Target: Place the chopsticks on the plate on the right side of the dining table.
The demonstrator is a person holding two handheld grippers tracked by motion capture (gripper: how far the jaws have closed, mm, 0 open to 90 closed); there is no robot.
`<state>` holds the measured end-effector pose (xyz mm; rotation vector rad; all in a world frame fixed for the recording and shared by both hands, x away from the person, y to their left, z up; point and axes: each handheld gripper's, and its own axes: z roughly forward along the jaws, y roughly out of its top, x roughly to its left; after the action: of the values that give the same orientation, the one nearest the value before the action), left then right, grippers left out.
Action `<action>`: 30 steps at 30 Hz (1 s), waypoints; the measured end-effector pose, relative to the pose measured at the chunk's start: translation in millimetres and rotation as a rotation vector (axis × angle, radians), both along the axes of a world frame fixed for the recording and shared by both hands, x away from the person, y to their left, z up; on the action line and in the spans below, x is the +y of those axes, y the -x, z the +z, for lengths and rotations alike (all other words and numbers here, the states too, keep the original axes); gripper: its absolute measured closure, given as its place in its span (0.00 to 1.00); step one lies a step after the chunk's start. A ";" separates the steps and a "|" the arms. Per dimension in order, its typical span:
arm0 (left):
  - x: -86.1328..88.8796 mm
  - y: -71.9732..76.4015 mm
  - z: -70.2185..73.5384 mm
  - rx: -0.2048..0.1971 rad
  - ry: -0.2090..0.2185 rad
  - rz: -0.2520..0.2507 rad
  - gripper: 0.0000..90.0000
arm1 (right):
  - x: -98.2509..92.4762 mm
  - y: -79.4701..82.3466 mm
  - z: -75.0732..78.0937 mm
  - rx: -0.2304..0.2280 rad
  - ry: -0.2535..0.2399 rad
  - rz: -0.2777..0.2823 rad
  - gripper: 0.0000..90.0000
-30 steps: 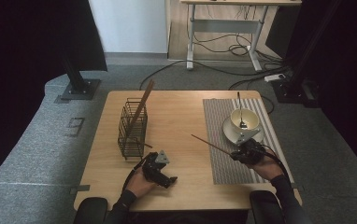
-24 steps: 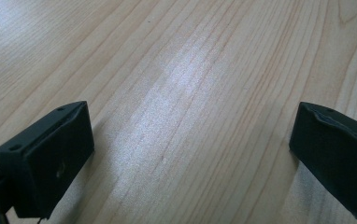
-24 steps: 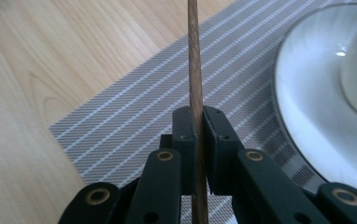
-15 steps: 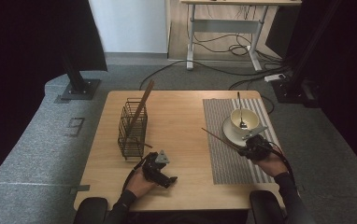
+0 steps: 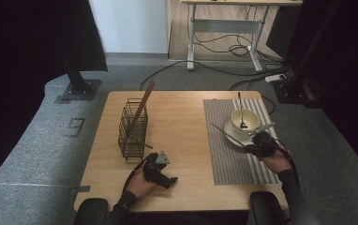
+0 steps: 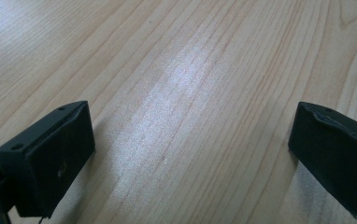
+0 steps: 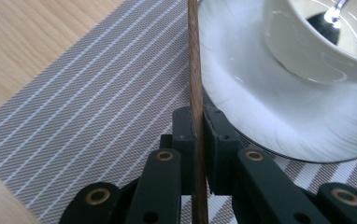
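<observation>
1. My right gripper (image 7: 196, 122) clamps a wooden chopstick (image 7: 194, 70) over the striped mat (image 5: 228, 154), beside the saucer (image 7: 242, 93), near the table's (image 5: 186, 117) right edge.
2. My left gripper (image 6: 190, 144) rests wide open and holds nothing, near the front edge.

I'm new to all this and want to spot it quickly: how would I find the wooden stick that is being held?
Start at the striped placemat on the right half of the wooden table. By its white saucer, the right gripper is shut on a thin brown chopstick. The other chopstick stands in the wire basket on the left.
</observation>
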<state>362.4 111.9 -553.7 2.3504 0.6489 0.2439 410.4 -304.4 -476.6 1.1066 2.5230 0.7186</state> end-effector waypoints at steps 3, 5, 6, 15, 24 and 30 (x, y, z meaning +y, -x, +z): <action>0.0 0.0 0.0 0.000 0.000 0.000 0.00 | -3.5 -3.0 -1.7 0.000 0.002 -0.019 0.92; 0.0 0.0 0.0 0.000 0.000 0.001 0.00 | -5.1 -5.2 -2.5 0.002 0.005 -0.026 0.92; -0.1 0.1 0.0 0.000 0.001 0.001 0.00 | -5.6 -6.4 -3.0 0.003 0.007 -0.030 0.92; 0.0 0.0 0.1 0.001 -0.001 0.000 0.00 | -14.0 -15.2 -7.5 0.005 0.029 -0.063 0.92; 0.1 0.0 0.2 0.001 -0.001 0.001 0.00 | -24.7 -20.0 -11.4 0.017 0.035 -0.081 0.92; 0.1 0.0 0.1 0.001 0.000 0.001 0.00 | -29.8 -22.2 -13.3 0.022 0.035 -0.087 0.91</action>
<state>362.4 112.0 -553.5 2.3506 0.6504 0.2437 432.7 -334.1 -489.8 1.2103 2.4779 0.6405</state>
